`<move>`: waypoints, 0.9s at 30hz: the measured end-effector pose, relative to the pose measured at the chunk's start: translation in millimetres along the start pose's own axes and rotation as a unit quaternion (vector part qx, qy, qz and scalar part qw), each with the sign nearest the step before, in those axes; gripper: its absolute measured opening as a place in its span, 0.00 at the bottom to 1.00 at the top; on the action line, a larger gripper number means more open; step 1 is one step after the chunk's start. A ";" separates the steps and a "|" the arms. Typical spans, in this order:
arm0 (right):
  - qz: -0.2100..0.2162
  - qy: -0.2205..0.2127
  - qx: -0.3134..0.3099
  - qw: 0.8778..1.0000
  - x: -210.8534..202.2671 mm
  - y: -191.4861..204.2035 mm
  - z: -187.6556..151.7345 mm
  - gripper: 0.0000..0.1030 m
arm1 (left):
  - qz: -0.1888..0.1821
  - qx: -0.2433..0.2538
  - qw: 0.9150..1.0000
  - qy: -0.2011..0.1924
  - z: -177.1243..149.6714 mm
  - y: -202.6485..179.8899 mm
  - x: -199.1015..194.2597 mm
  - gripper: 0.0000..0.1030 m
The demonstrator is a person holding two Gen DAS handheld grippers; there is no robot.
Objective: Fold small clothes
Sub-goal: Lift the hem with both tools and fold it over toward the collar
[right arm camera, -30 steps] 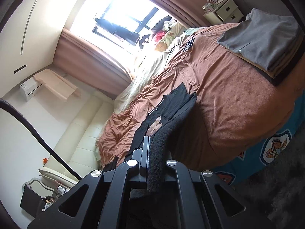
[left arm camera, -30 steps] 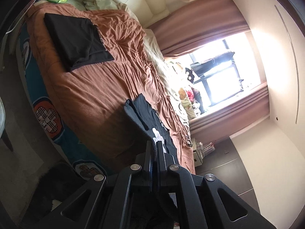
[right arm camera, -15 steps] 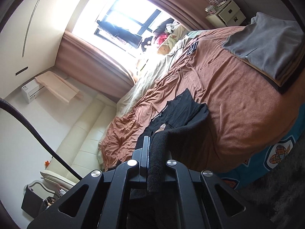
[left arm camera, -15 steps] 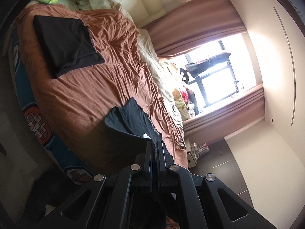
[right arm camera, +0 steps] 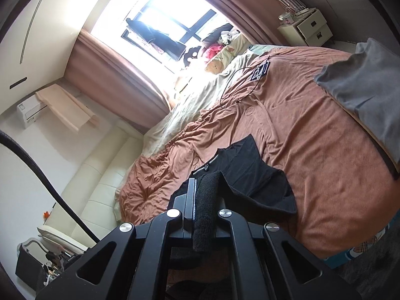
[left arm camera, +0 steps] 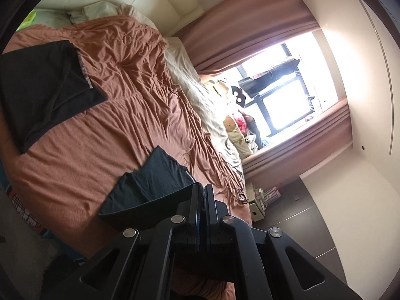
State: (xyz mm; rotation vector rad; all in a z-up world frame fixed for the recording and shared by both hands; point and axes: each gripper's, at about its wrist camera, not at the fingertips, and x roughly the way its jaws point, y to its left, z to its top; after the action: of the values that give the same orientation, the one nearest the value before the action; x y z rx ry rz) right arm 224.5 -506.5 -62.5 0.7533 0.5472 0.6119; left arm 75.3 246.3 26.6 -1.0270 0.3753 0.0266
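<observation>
1. Left gripper (left arm camera: 202,190): clamped tight on an edge of the black garment (left arm camera: 152,182).
2. Right gripper (right arm camera: 203,183): pinched closed on another edge of it.
3. Garment spread at 12 o'clock over the brown bedspread (left arm camera: 120,115).
4. Folded dark cloth (left arm camera: 42,85) at 10 o'clock, well apart.

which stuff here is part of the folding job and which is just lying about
In the job: black garment, pinched by left gripper and right gripper; folded black clothes; folded grey clothes.
Lying about: stuffed toys, black cable, nightstand.
</observation>
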 end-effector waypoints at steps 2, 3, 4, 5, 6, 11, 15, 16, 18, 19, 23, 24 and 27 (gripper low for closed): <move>-0.001 0.000 -0.006 1.000 16.0 3.9 12.8 0.00 | 0.004 0.007 1.000 0.002 9.6 -5.0 15.1 0.02; -0.001 0.001 -0.008 1.000 24.2 5.8 18.8 0.00 | 0.005 0.009 1.000 0.004 14.3 -7.4 21.6 0.02; -0.002 0.001 -0.010 1.000 32.9 8.3 25.2 0.00 | 0.006 0.012 1.000 0.006 18.9 -10.8 29.5 0.02; -0.004 0.000 -0.014 1.000 40.6 10.2 30.3 0.00 | 0.008 0.017 1.000 0.006 23.7 -14.9 37.4 0.02; -0.007 0.000 -0.017 1.000 49.8 12.3 36.2 0.00 | 0.011 0.024 1.000 0.005 28.3 -18.5 45.1 0.02; -0.014 0.006 -0.030 0.999 92.8 11.0 57.1 0.00 | 0.027 0.038 0.999 0.013 51.4 -25.9 84.2 0.02; -0.028 0.020 -0.038 0.999 131.8 4.3 70.7 0.00 | 0.053 0.063 0.996 0.028 62.6 -26.0 126.4 0.02; -0.033 0.023 -0.040 0.998 143.1 2.6 74.2 0.00 | 0.062 0.069 0.995 0.032 65.2 -24.1 138.0 0.02; -0.041 0.032 -0.037 0.998 164.7 -2.0 78.6 0.00 | 0.082 0.071 0.993 0.039 70.8 -15.6 160.9 0.02; -0.044 0.036 -0.034 0.998 171.8 -3.3 81.1 0.00 | 0.092 0.068 0.993 0.043 73.0 -9.2 171.6 0.02; -0.064 0.056 -0.034 0.996 210.0 -9.0 86.9 0.00 | 0.125 0.053 0.989 0.061 78.6 17.8 211.5 0.02; -0.071 0.061 -0.035 0.995 221.4 -11.6 87.3 0.00 | 0.135 0.055 0.987 0.064 78.6 22.4 220.5 0.02; -0.087 0.074 -0.032 0.993 248.9 -19.0 91.4 0.00 | 0.156 0.050 0.984 0.076 78.5 37.8 247.6 0.02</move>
State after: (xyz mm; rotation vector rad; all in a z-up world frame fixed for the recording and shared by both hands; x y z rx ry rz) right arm 462.9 -390.2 -79.2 0.5945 0.7182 0.5233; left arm 322.5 294.1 -47.3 -0.8660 0.6695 0.2098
